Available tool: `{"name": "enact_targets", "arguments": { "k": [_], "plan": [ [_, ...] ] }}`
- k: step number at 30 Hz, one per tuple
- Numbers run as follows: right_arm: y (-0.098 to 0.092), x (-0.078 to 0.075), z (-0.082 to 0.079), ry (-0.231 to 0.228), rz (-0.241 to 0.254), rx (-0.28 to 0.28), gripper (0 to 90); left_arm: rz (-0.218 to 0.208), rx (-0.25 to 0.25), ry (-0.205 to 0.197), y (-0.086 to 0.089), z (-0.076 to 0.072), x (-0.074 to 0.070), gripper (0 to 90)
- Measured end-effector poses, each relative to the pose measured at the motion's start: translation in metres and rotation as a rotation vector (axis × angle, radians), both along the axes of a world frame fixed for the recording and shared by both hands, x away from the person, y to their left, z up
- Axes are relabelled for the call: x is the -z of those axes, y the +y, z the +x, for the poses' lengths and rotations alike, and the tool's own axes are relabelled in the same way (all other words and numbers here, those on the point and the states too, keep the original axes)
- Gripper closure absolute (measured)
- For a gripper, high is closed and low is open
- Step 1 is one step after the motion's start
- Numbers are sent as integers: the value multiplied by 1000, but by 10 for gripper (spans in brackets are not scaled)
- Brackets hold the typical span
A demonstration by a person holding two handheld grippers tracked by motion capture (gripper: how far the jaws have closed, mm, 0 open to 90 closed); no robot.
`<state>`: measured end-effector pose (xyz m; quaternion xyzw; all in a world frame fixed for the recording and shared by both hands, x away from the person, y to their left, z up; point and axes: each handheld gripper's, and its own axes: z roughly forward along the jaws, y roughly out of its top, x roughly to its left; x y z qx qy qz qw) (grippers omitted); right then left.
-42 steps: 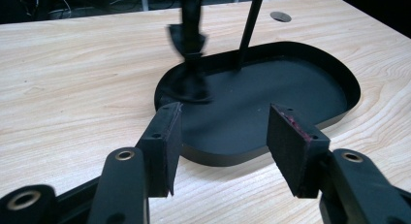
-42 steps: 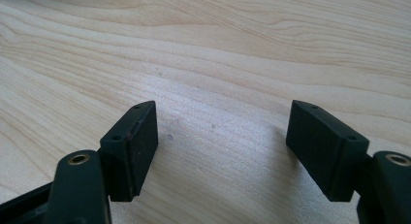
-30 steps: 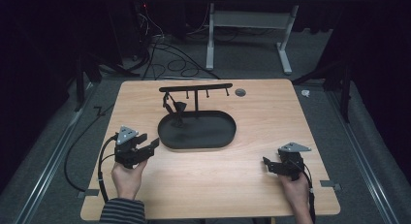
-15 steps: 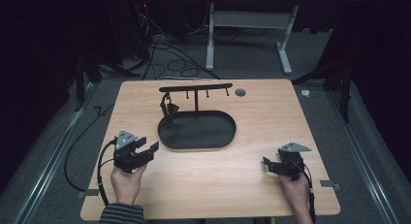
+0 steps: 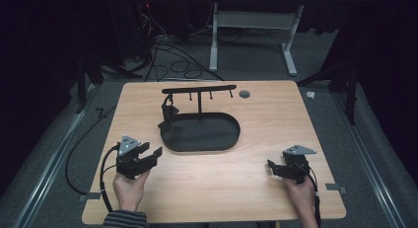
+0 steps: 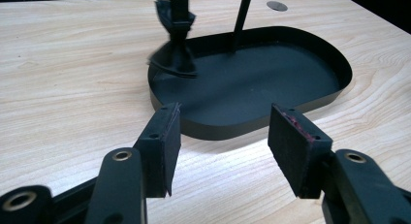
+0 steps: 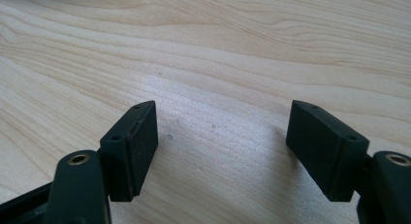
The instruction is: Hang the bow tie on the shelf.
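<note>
A: Status of the left gripper point(image 5: 148, 156)?

B: We see it near the front-left corner of the table point(image 5: 256, 188), jaws released and empty. Against the earlier high view it has drawn back from the tray point(image 5: 202, 134) toward the front edge. Its pads point(image 6: 165, 136) now frame the tray's near rim from a short way off, without touching it.

A: And the small black item point(image 5: 168, 111)?

B: It hangs from the left end of the rack bar point(image 5: 199, 89), above the tray's left end. In the left gripper view it reads as blurred, so we cannot tell whether it is swinging or touches the tray floor.

A: Right gripper point(image 5: 276, 170)?

B: It rests near the front-right corner, in the same place as in the earlier high view. Jaws released, with bare wood between the pads point(image 7: 138, 136).

A: Meaning for the work?

B: We judge that the hanging step for this item is complete, since nothing holds it and the left gripper has backed off. The other hooks point(image 5: 211, 95) on the bar are free. We see no further loose item on the table, so both grippers appear to be at a rest position.
</note>
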<state>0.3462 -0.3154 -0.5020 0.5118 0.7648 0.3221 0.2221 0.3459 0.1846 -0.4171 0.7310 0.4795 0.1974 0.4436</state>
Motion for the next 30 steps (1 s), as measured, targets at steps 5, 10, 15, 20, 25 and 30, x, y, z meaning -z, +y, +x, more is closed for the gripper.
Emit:
{"name": "enact_targets", "arguments": {
  "k": [5,10,15,20,25,30],
  "plan": [
    [0,0,0,0,0,0,284,3,2,2,-1,-2,2,461],
    [0,0,0,0,0,0,284,-1,3,1,-2,-5,3,460],
    [0,0,0,0,0,0,284,3,5,4,-2,-8,5,460],
    [0,0,0,0,-1,0,283,-3,3,7,-1,-11,8,460],
    [0,0,0,0,-1,0,283,-2,2,15,-1,-13,12,459],
    [0,0,0,0,-1,-1,283,2,9,22,-2,-14,15,458]
  ]
}}
